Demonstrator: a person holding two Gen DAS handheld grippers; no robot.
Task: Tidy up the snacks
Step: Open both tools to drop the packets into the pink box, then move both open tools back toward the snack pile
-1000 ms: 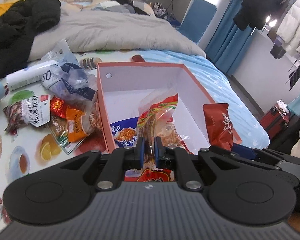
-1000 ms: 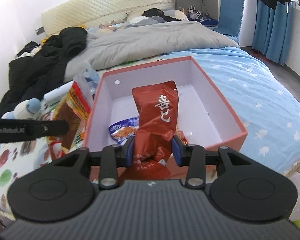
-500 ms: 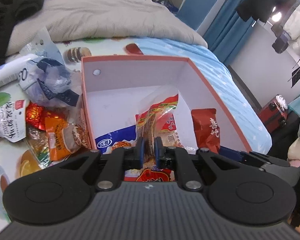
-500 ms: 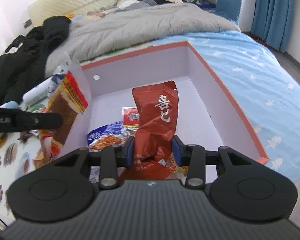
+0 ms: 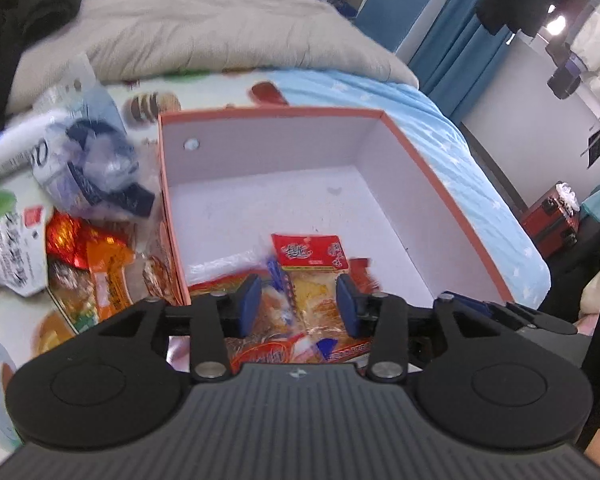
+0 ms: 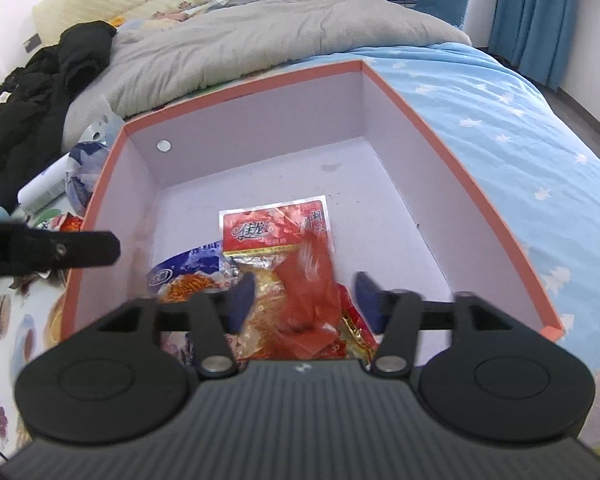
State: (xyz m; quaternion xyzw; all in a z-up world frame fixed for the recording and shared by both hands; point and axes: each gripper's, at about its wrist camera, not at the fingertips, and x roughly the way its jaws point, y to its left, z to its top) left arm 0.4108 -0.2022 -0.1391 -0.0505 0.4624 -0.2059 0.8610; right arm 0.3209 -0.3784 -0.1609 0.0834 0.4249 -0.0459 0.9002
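Observation:
An orange-rimmed box with a white inside sits on the bed. My left gripper hangs over its near end with the jaws opening. A clear packet with a red label lies loose in the box below them, and the blue pads do not touch it. My right gripper is over the same box, jaws also opening. A blurred dark red packet drops free between them. Under it lie the red-labelled packet and a blue and white packet. The left gripper's finger shows at the left.
Loose snacks lie left of the box: orange and red packets, a white packet and a crumpled clear bag. A grey duvet and black clothes lie behind. A red suitcase stands beside the bed.
Both grippers sank closer over the box, then spread their jaws. The red-labelled packet left the left gripper and lies in the box. The dark red packet slipped out of the right gripper.

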